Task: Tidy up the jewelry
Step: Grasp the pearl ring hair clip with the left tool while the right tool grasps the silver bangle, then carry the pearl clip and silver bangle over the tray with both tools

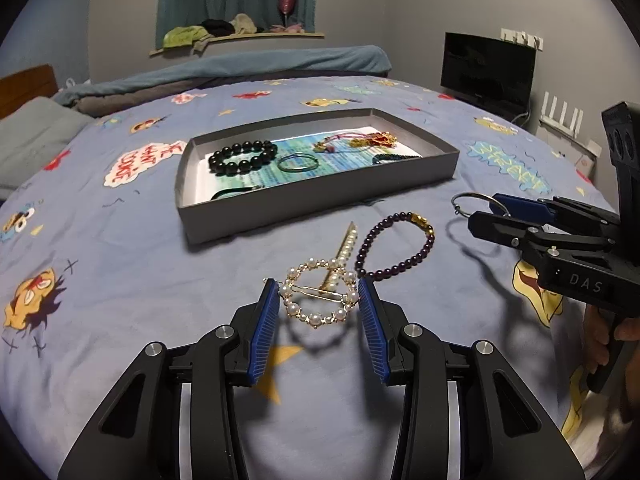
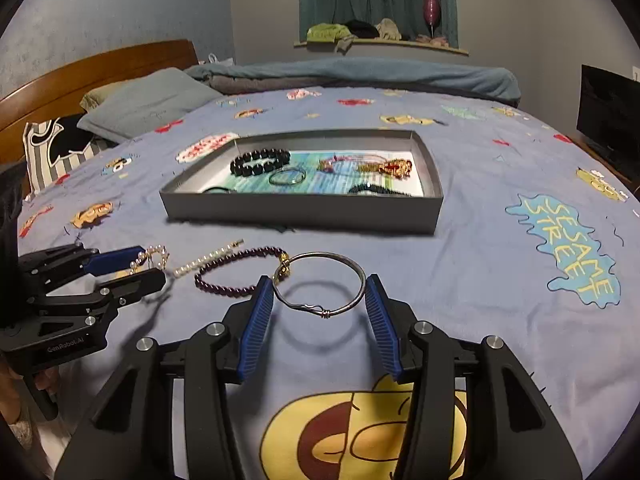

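On a cartoon-print bedspread (image 1: 120,280), I have both tongs closed on jewelry. Between the ribbed blue pads of my left gripper (image 1: 319,300) sits a round pearl-and-gold hair clip (image 1: 319,298), lifted above its shadow. My right gripper (image 2: 320,294) pinches a thin silver wire bangle (image 2: 320,284) at both sides. A purple bead bracelet (image 1: 394,246) with gold charm lies between them, beside a straight pearl barrette (image 1: 347,246). Farther off, the shallow grey box (image 1: 312,204) holds glossy black beads (image 1: 243,156). Only the right view shows the wooden headboard (image 2: 100,68).
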The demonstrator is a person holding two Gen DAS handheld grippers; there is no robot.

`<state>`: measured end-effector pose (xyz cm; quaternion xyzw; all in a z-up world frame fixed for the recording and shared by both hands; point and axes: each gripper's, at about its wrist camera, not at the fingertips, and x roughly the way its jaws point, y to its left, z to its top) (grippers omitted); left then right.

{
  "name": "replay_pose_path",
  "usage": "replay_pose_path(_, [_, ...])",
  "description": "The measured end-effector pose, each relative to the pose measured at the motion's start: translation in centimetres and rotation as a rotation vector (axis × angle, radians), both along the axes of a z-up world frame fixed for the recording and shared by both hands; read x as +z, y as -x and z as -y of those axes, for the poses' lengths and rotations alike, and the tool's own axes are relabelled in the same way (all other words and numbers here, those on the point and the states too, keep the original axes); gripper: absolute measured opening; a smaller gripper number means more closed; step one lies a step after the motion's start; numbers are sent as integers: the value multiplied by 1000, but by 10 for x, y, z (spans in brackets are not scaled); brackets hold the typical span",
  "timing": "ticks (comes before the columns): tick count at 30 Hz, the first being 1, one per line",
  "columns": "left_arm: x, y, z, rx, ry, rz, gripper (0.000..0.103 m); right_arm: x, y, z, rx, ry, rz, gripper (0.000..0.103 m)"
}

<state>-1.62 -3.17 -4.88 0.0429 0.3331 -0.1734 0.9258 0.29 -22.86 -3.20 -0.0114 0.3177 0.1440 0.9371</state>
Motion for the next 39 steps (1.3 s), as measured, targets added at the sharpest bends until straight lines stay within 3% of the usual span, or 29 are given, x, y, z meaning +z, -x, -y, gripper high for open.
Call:
replay_pose_path(11, [9, -5, -16, 21, 41, -10, 42, 8, -4, -12, -4, 7, 20, 48])
replay_pose_path(27, [63, -26, -24, 15, 37, 69, 42, 35, -26, -20, -36, -12, 57, 48])
replay_pose_path(39, [111, -75, -28, 31, 40, 155, 42, 90, -69, -9, -101, 15, 217, 48])
